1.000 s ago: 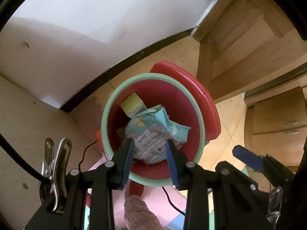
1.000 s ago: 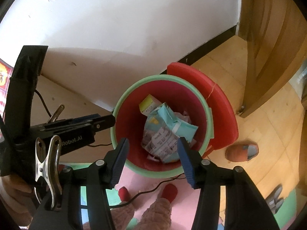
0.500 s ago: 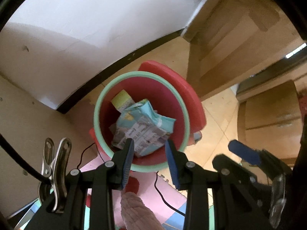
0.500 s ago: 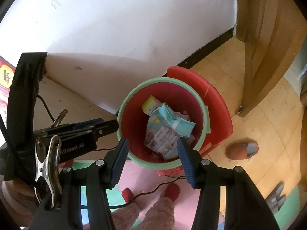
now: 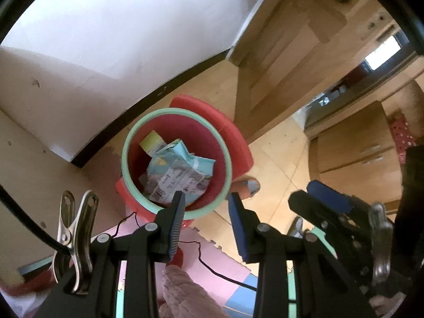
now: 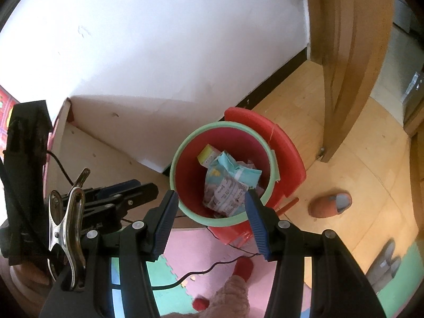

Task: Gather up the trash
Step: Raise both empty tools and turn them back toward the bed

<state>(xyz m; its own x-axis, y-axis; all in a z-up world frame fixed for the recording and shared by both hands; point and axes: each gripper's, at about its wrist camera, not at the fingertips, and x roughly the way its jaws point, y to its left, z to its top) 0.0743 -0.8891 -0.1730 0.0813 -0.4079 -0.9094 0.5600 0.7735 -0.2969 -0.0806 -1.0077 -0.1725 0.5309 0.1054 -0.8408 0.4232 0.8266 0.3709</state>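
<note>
One big white wall (image 6: 159, 39) stands behind everything. One wooden floor (image 6: 344, 159) runs under it, with one soft puzzle-piece floor mat (image 6: 190, 251) in pink, green and blue. One round red trash bin with a green rim (image 6: 225, 220) sits on the floor by the wall, and its red lid (image 6: 286, 153) is tipped up behind it. Inside the bin lie two bits of trash: one crumpled blue and white wrapper (image 6: 230, 182) and one small yellow box (image 6: 205, 155) behind it. One orange slipper (image 6: 331, 204) lies right of the bin. Two grippers hang above. The left gripper (image 5: 205, 217) has its jaws apart and holds nothing. The right gripper (image 6: 210, 217) has wider jaws, also holding nothing.
</note>
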